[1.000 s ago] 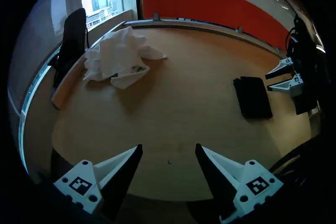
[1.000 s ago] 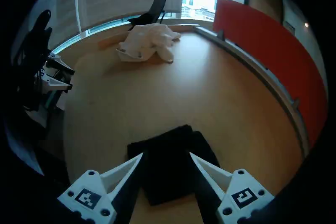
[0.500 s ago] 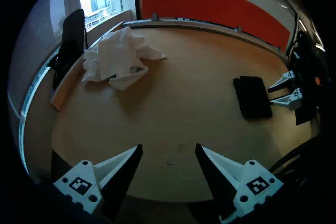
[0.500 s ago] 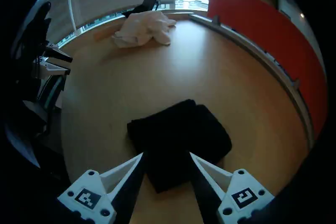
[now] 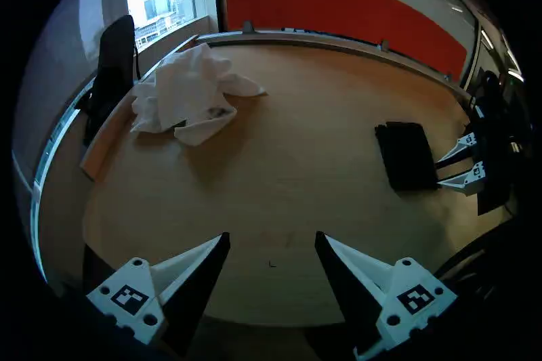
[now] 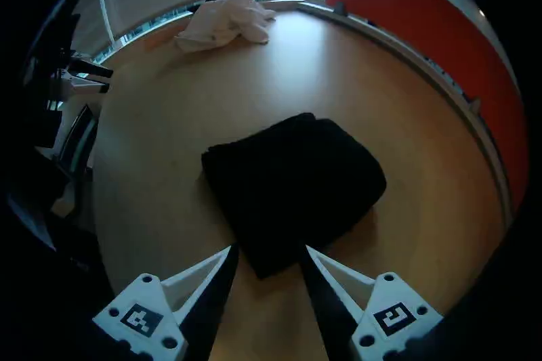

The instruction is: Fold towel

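Jaws wide: left gripper [image 5: 271, 236] over table [image 5: 284, 158], right gripper [image 6: 269, 249] at black towel [image 6: 291, 178] (folded).

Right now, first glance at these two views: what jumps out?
A dark folded towel lies on the wooden table, its near corner in front of the open right hand-held gripper. A crumpled white cloth heap sits at the far end by the window, and a bright red panel runs along the table's edge.
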{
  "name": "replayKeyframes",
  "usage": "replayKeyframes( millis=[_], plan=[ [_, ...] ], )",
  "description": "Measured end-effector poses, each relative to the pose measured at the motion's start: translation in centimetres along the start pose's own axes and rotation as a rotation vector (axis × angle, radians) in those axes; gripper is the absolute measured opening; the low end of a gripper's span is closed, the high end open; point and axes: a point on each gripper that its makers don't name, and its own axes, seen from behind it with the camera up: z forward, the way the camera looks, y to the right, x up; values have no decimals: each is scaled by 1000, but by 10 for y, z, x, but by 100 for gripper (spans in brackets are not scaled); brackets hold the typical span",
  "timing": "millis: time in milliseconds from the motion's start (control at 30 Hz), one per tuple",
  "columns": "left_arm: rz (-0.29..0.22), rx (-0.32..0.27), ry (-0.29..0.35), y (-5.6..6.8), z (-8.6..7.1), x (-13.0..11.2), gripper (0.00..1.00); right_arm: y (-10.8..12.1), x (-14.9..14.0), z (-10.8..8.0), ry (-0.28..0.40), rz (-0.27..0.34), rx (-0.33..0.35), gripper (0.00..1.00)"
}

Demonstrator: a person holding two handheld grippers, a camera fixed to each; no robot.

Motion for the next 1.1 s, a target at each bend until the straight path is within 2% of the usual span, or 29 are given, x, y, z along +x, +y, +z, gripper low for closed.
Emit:
replayKeyframes(
  millis=[300, 400, 533, 667, 900, 967, 1100],
  plan=[
    [2, -3, -1, 1, 1, 0, 93, -1, -20, 5, -33, 27, -8, 66],
    [5, -4, -2, 2, 2, 0, 93, -2, -24, 8, -37, 36, -8, 63],
    [4, -5, -2, 1, 2, 0, 93, -1, -25, 10, -35, 49, -18, 52],
    [3, -5, -2, 2, 2, 1, 93, 0, -25, 11, -29, 65, -29, 31],
    [6, -6, -1, 2, 2, 1, 93, -3, -26, 11, -22, 74, -24, 11],
    [7, -7, 0, 2, 2, 1, 93, -4, -25, 10, -17, 70, -26, 6],
    [8, -9, 0, 3, 2, 1, 93, -5, -22, 8, -5, 70, -23, 5]
  ],
)
